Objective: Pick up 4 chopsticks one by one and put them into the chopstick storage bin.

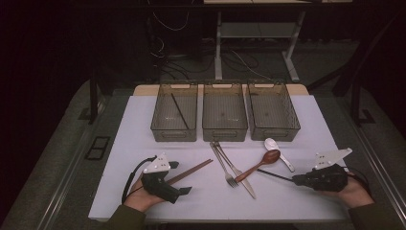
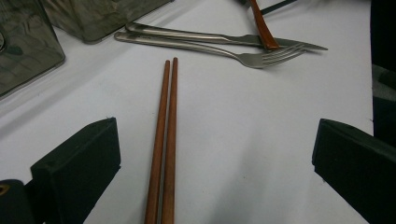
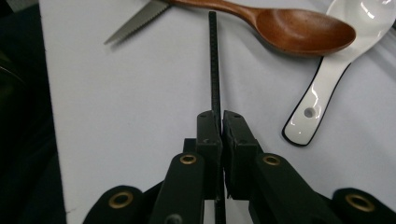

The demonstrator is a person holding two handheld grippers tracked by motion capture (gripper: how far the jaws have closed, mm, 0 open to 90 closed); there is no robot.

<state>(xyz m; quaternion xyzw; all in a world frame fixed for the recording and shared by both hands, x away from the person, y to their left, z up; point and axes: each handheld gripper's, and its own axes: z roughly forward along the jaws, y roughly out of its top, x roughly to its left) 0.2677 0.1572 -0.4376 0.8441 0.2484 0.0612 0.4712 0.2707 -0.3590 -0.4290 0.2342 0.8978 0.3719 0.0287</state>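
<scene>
A pair of brown chopsticks (image 1: 194, 170) lies side by side on the white tabletop. My left gripper (image 1: 179, 178) rests there with its jaws open wide on either side of them. In the left gripper view the brown chopsticks (image 2: 166, 140) run up between the two black pads of the left gripper (image 2: 215, 126), touching neither. My right gripper (image 1: 294, 180) at the right is shut on one end of a thin black chopstick (image 1: 275, 176). In the right gripper view the black chopstick (image 3: 214, 60) sticks out straight ahead from the closed pads of the right gripper (image 3: 221, 116).
Three translucent bins (image 1: 174, 133) (image 1: 225, 133) (image 1: 275, 133) stand in a row at the back; the left one holds a black chopstick (image 1: 179, 110). A fork (image 1: 225, 167), a knife (image 1: 242, 177), a wooden spoon (image 1: 261, 163) and a white spoon (image 1: 277, 151) lie mid-table.
</scene>
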